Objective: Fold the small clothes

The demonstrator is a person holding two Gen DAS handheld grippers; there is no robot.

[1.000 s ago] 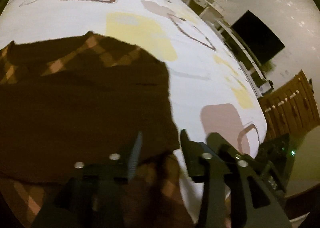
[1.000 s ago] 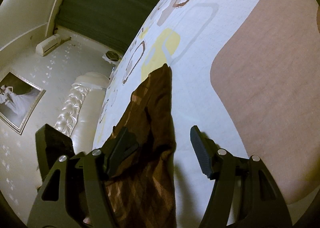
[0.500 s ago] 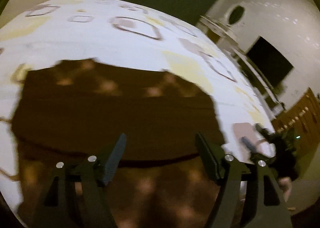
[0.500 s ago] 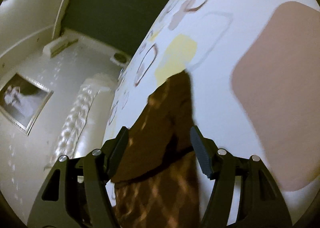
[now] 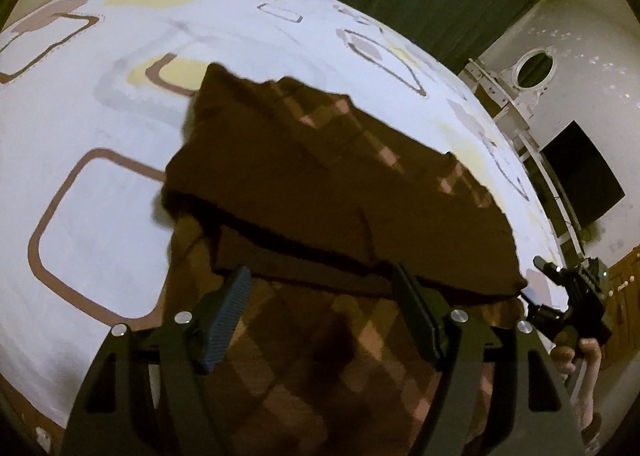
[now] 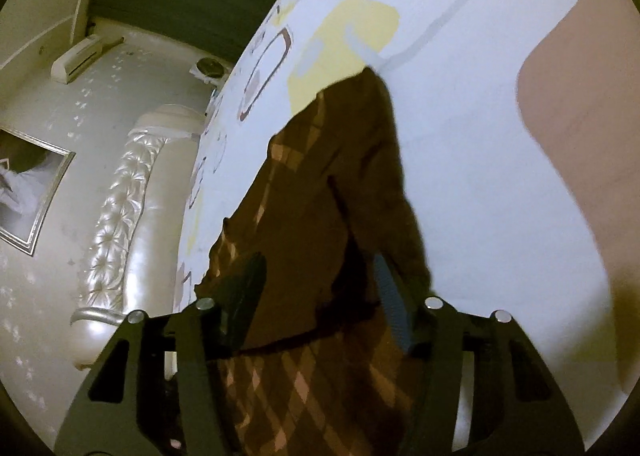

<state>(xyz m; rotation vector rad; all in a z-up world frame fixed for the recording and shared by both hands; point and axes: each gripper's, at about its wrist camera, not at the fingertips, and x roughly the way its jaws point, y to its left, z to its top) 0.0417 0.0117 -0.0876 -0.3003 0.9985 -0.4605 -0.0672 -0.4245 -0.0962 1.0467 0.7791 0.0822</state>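
though folded, soft brown diamond-checked cloth [image 5: 340, 191]

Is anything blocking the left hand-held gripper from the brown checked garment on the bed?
Nothing visible does. The left hand-held gripper hangs open right over the brown checked garment, whose folded edge lies just ahead of its fingertips; only the patterned bedsheet surrounds it.
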